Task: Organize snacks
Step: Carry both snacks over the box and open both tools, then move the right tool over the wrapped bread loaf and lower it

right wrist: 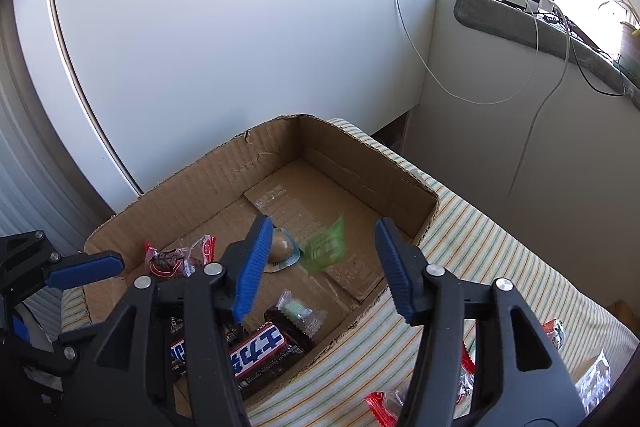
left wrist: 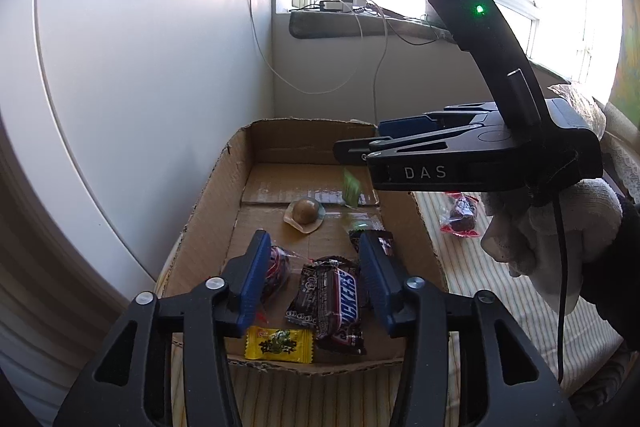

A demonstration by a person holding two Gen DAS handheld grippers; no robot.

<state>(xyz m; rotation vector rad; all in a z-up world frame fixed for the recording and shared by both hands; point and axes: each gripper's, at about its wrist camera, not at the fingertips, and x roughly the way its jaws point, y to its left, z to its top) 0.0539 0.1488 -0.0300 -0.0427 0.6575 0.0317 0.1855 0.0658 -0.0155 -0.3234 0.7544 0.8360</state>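
An open cardboard box (left wrist: pixel 208 199) (right wrist: pixel 372 163) holds a Snickers bar (left wrist: pixel 334 301) (right wrist: pixel 256 353), a yellow candy (left wrist: pixel 279 339), a red-wrapped snack (left wrist: pixel 276 269) (right wrist: pixel 176 259), a round brown sweet in a clear cup (left wrist: pixel 305 213) (right wrist: pixel 282 247) and a pale green candy (right wrist: pixel 298 311). A green packet (left wrist: pixel 351 189) (right wrist: pixel 325 245) is blurred in mid-air over the box. My left gripper (left wrist: pixel 314 275) is open and empty above the Snickers. My right gripper (right wrist: pixel 320 263) (left wrist: pixel 360 149) is open and empty above the box.
The box sits on a striped cloth (right wrist: pixel 500 267). More wrapped snacks lie on the cloth right of the box (left wrist: pixel 460 217) (right wrist: pixel 384 407). A white curved panel (left wrist: pixel 140 47) stands behind the box. A windowsill with cables (left wrist: pixel 360 23) is at the back.
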